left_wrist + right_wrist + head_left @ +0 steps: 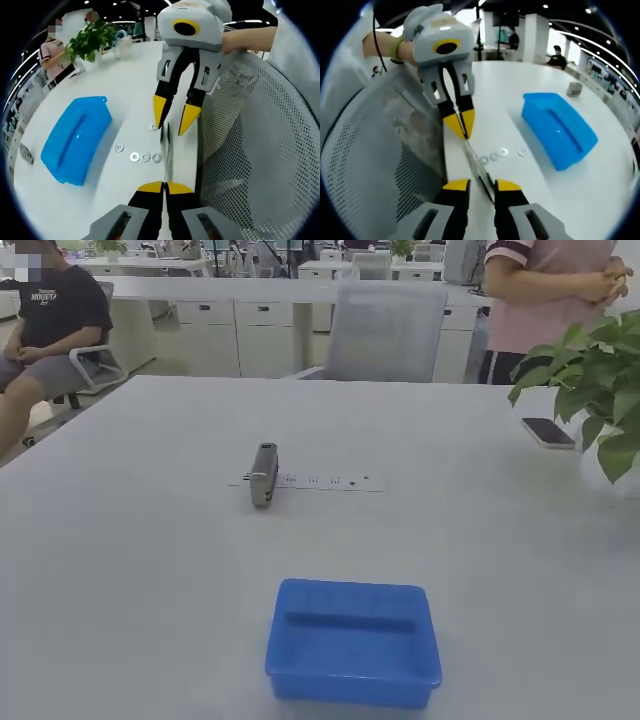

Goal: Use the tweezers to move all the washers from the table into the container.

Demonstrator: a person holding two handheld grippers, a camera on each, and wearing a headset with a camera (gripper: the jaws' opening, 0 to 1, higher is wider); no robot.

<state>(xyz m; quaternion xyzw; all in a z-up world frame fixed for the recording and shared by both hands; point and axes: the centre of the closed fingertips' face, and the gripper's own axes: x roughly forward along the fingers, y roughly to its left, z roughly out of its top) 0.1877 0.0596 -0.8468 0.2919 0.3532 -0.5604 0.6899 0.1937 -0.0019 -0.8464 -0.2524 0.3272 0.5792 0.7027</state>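
The left gripper [164, 187] is pinched tight on the tweezers [166, 157], which point along the table [125, 70] near its edge, beside a mesh chair back [250, 150]. The right gripper [481, 186] stands apart, one jaw on either side of the tweezers; whether it touches them I cannot tell. Several washers [145, 158] lie on the table between the tweezers and the blue container [75, 140].

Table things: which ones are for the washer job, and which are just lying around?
For the job:
tweezers
washers
blue container
left gripper, shut on the tweezers
right gripper, open

Just lying about:
phone
potted plant
small grey metal object
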